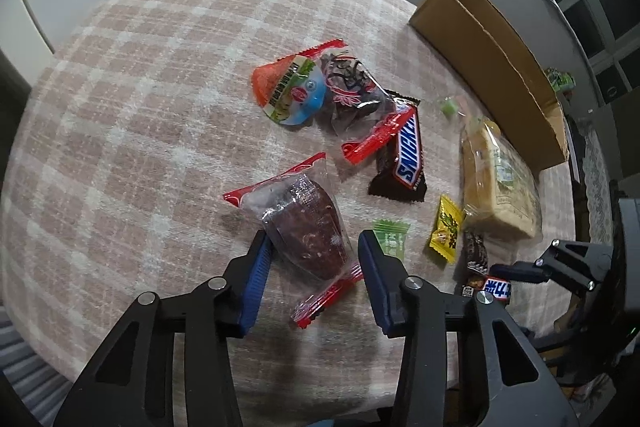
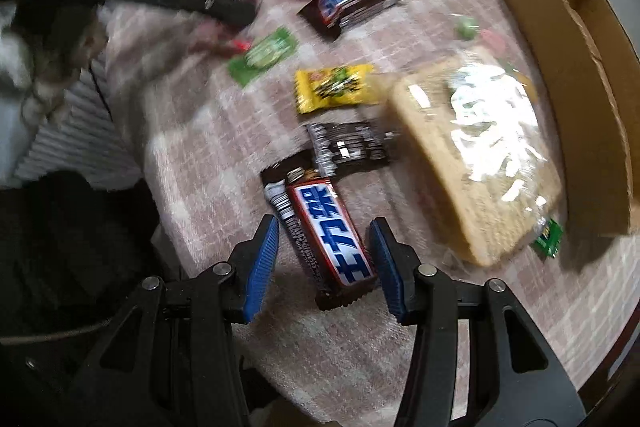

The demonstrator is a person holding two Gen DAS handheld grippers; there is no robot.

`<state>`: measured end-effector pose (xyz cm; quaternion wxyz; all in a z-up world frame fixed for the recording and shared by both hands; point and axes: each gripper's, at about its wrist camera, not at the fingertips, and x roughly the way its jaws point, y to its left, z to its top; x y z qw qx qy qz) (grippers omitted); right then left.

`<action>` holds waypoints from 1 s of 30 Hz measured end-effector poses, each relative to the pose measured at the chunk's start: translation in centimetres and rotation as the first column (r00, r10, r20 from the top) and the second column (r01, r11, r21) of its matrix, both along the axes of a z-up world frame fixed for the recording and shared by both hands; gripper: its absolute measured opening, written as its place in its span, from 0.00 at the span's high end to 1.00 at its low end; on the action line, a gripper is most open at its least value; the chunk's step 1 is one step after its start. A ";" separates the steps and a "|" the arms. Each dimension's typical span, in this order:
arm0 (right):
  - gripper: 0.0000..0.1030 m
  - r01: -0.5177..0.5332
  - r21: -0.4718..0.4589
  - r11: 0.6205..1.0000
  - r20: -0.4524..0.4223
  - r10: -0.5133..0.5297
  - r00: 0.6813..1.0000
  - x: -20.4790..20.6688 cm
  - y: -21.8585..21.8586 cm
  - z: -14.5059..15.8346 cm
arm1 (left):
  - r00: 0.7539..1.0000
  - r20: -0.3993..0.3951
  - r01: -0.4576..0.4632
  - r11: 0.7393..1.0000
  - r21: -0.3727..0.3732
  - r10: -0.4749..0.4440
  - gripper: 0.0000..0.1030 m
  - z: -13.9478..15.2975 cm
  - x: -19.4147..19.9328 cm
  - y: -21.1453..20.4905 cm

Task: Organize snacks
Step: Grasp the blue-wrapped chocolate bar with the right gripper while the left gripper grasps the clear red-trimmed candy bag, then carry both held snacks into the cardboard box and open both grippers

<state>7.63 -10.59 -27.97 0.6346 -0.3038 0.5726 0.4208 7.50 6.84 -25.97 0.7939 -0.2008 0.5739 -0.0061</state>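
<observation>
A clear red-edged packet with a dark red-brown snack lies on the pink checked tablecloth, between the blue pads of my left gripper. The left pad is at the packet's edge and a gap shows at the right pad, so the jaws stand open. In the right wrist view a red-and-blue Snickers bar lies on the cloth between the pads of my right gripper, which is open with a gap on the bar's left side. That bar and the right gripper's black fingers also show at the lower right of the left wrist view.
An open cardboard box stands at the right. Beside it lies a wrapped pale cake slab. Scattered snacks: another Snickers, a yellow candy, a green candy, a jelly cup, a dark packet.
</observation>
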 end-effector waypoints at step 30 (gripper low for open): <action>0.71 0.426 0.266 0.864 -0.002 -0.442 0.897 1.9 -7.0 7.4 | 0.993 0.117 0.023 1.000 -0.016 -0.020 0.62 5.4 0.6 0.2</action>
